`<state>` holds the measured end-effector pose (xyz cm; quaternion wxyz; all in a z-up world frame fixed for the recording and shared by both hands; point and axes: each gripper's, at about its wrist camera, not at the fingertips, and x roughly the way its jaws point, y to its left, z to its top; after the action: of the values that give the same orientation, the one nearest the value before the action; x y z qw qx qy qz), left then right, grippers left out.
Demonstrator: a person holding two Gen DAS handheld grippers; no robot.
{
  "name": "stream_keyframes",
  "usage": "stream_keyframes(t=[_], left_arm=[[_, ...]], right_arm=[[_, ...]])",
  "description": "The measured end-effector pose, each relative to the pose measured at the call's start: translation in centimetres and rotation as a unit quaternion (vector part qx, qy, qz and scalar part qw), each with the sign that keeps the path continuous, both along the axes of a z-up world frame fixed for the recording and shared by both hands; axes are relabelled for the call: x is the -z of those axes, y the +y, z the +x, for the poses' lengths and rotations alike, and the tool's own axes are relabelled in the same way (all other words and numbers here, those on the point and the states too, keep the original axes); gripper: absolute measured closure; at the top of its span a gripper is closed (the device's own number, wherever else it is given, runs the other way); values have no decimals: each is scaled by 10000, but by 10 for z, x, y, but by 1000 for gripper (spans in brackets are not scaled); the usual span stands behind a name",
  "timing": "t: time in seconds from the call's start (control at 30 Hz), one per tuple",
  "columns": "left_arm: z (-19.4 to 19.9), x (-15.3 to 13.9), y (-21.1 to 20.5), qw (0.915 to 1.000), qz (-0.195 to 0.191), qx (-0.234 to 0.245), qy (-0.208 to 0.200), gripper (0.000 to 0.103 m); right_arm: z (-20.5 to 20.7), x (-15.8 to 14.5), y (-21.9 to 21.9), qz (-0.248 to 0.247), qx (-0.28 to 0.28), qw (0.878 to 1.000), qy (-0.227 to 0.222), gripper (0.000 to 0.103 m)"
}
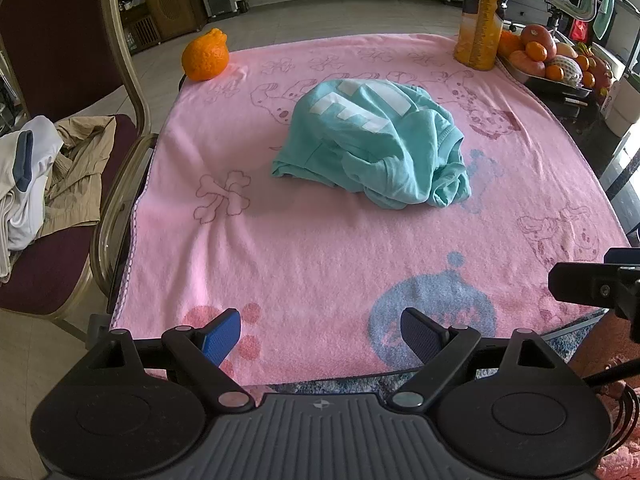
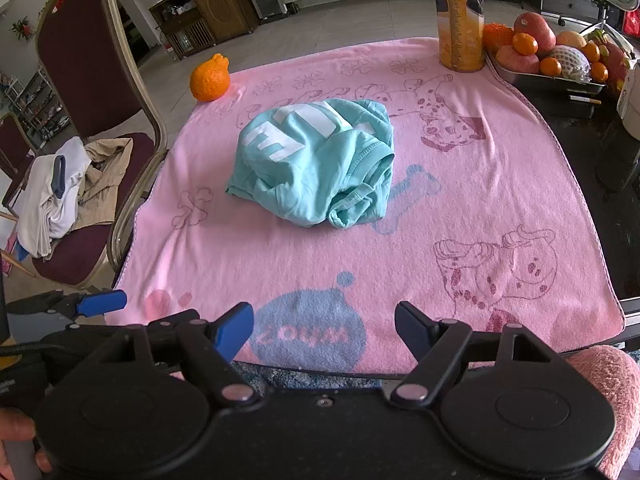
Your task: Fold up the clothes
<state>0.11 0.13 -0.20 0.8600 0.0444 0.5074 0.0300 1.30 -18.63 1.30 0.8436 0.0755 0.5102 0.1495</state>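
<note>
At the middle of a pink printed towel (image 1: 320, 264) spread over the tabletop, a teal T-shirt (image 1: 372, 144) lies bunched in a rumpled mound, its white lettering creased and partly folded under, so the word cannot be read. Both sets of tongs hover at the near edge, well apart from the garment: the left tongs (image 1: 320, 336) stand wide with nothing between them, and the right tongs (image 2: 324, 330) likewise gape empty. At the far left corner sits a knobbly orange (image 1: 205, 56). Far right, a tall orange bottle (image 1: 480, 20) is cut off at the top, beside a fruit tray (image 2: 548, 76) partly out of frame. On a maroon chair (image 2: 84, 60) to the left, white and beige clothes (image 1: 44, 184) lie heaped, their shapes hard to make out.
</note>
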Motion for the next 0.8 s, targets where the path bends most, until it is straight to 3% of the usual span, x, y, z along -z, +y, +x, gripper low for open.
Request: stream_keyframes(t=[0.5,0.6,0.7,0.8], left_arm=[[4,-5,14,9997,40,-223,-128,15],[8,-8,27,9989,27,-408,-213,17],[15,-12,47,9974,-34,-663,-287,26],[23,-10,63,9959,-89,-872,-221,26]], right_arm=[[4,0,2,-61,-29,10000,-4,26],[12,-10,5,-106,-97,9997,-198,26],[29,-21,10,-198,-157,9986,-456,26],[52,-24,18,-187,-268,9974,-649,26]])
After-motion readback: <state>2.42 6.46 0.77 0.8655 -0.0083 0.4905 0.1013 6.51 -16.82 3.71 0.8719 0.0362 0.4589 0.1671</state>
